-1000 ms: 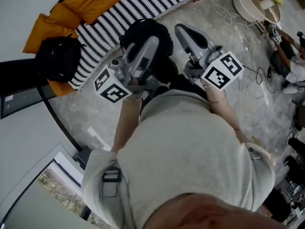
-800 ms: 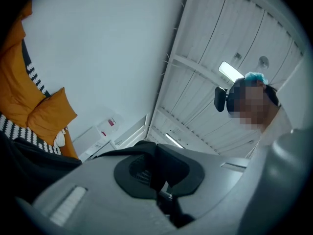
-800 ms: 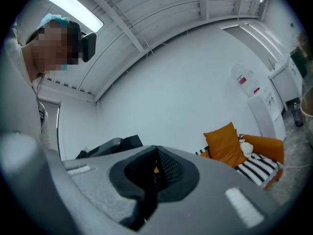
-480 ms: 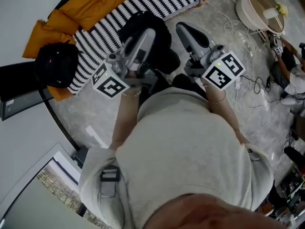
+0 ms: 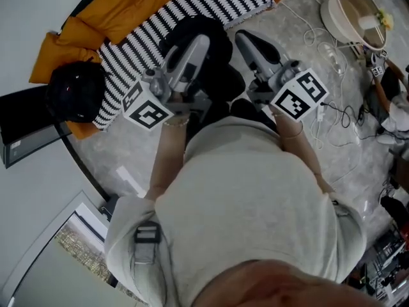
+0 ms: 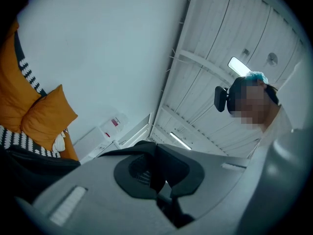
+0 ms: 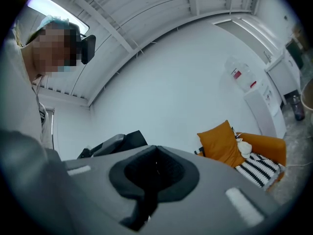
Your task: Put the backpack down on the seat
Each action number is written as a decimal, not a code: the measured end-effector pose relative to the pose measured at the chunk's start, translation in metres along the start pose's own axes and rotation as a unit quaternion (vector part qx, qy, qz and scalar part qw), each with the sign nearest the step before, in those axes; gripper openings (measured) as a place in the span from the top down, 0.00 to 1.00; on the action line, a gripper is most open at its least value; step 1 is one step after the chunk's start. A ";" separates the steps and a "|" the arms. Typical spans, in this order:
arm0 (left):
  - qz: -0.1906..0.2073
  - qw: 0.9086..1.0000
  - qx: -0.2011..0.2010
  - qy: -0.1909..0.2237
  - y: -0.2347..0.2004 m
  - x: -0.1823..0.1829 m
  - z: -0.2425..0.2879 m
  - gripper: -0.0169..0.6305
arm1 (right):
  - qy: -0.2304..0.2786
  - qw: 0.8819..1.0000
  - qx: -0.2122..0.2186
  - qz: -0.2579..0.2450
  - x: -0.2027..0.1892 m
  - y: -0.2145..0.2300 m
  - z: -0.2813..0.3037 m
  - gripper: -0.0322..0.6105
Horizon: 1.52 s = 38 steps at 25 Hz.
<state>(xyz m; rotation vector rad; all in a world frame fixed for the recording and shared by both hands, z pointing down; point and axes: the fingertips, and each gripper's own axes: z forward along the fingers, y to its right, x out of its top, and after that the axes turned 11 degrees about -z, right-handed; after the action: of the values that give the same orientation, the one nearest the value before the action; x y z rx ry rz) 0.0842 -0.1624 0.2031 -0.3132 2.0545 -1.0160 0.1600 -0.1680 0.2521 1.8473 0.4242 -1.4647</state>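
A black backpack (image 5: 214,75) hangs in front of the person, between the two grippers and above the floor beside the sofa. My left gripper (image 5: 199,42) is shut on a black strap of it; in the left gripper view (image 6: 157,180) dark webbing runs out of the closed jaws. My right gripper (image 5: 246,40) is also shut, and a dark strip hangs from its jaws in the right gripper view (image 7: 155,173). The seat is a black-and-white striped cushion (image 5: 153,31) on an orange sofa (image 5: 121,2), just beyond the backpack.
Another black bag (image 5: 75,91) lies on the sofa's left end. A round beige basket (image 5: 354,11) and loose cables (image 5: 332,117) are on the grey floor at the right. An orange pillow (image 7: 220,143) shows in the right gripper view.
Both grippers and the hanging backpack have shifted slightly toward the sofa; the left gripper's marker cube has risen a little. Both jaws stay shut.
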 end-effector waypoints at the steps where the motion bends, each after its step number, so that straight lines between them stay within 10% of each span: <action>1: -0.001 1.000 0.000 0.000 -0.002 0.000 0.000 0.96 | 0.001 1.000 -0.002 -0.001 -0.001 0.002 0.000 0.95; 24: -0.043 0.999 0.009 -0.032 -0.227 0.199 0.085 0.96 | -0.019 0.999 -0.020 0.031 0.000 0.153 0.290 0.95; 38: -0.062 0.996 0.025 -0.064 -0.318 0.233 0.118 0.96 | -0.048 0.997 -0.046 0.028 -0.013 0.204 0.347 0.95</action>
<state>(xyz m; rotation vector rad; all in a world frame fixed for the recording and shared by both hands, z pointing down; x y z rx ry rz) -0.0156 -0.5555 0.2718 -0.4721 1.9106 -1.0902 0.0469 -0.5512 0.3025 1.6960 0.3835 -1.4656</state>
